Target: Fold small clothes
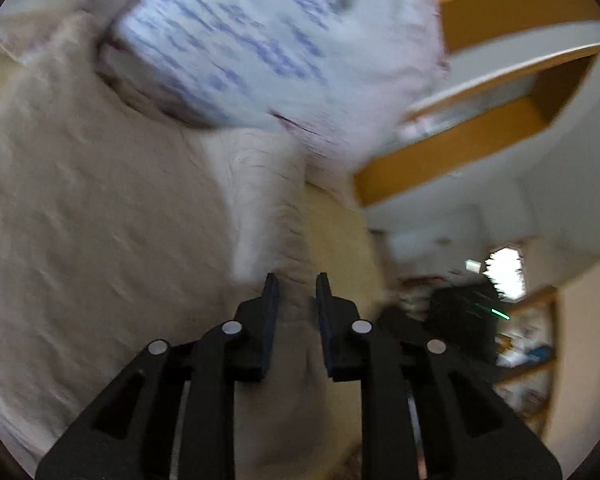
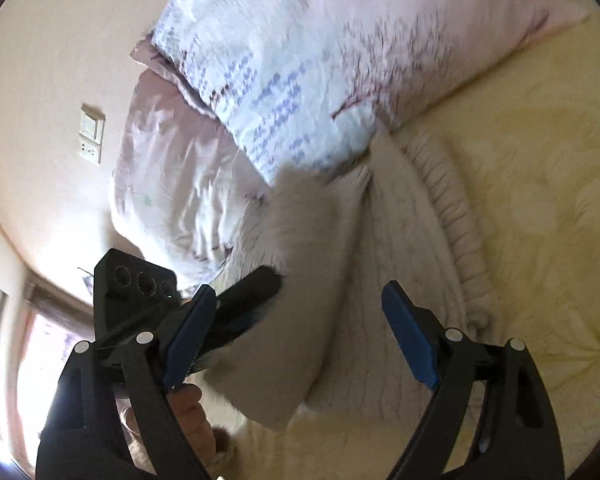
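One cream bed [image 2: 540,200] carries two patterned pillows [image 2: 300,60] and one pale knit sweater [image 2: 400,260], its ribbed hem running away from the cameras. The right tongs [image 2: 300,336] gape wide, empty, above the sweater; the left tongs [image 1: 296,300], nearer, narrow, appear to pinch a raised fold.

A cream knit sweater [image 2: 384,248], ribbed at its hem, lies soft and matt on a pale yellow bed [image 2: 540,208] of fuzzy cloth. Printed pillows [image 2: 284,80] beside it show smooth cotton, one with a faint pink sheen. The hand-held grippers [image 1: 296,296] [image 2: 300,320] are matt black plastic with blue pads [image 2: 408,336] and bright metal pins. Orange shelves [image 1: 460,148] look like varnished wood.
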`<state>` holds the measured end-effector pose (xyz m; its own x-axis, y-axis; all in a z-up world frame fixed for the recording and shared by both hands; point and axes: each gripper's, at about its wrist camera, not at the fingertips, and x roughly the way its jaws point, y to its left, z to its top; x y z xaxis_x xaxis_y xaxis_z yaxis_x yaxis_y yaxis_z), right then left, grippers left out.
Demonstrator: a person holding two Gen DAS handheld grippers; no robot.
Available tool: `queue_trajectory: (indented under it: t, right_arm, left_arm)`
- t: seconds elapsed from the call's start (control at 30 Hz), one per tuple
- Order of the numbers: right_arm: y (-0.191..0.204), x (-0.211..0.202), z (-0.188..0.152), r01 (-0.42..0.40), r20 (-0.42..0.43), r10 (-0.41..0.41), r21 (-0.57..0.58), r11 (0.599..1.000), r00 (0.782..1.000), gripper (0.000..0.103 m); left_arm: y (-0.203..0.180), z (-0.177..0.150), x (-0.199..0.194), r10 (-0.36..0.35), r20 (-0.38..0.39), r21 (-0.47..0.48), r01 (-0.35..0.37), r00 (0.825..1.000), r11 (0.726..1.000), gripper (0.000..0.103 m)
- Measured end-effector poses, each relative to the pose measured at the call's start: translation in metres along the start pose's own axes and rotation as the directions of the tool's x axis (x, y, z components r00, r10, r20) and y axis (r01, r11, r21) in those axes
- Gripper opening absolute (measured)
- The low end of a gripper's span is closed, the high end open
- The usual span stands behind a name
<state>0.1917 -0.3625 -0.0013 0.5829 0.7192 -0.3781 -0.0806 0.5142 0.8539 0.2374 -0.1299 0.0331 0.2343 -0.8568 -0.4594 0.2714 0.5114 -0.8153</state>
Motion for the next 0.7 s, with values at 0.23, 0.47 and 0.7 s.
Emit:
queue_trajectory:
  t: [0.23,0.47,0.7]
  right_arm:
    - [-0.016,0.009,0.009,-0.018,-0.081,0.026,0.108,0.994,0.996,0.088]
    - [-0.012,0.031,0.017,0.068,-0.128,-0.058,0.079,0.995,0.99,0.071]
    - [-0.01,0.05,0.031,0.16,-0.099,-0.156,0.039,0.986,0.983,0.046]
  left_arm:
    - [0.003,-0.002,-0.086,0.147,0.172,0.083,-0.163,0.974,0.983,0.05]
    - [0.05,-0.002,-0.111,0.416,0.182,0.058,-0.432,0.891,0.9,0.061]
    - [0.069,-0.004,-0.096,0.416,0.137,0.038,-0.424,0.899,0.905,0.068]
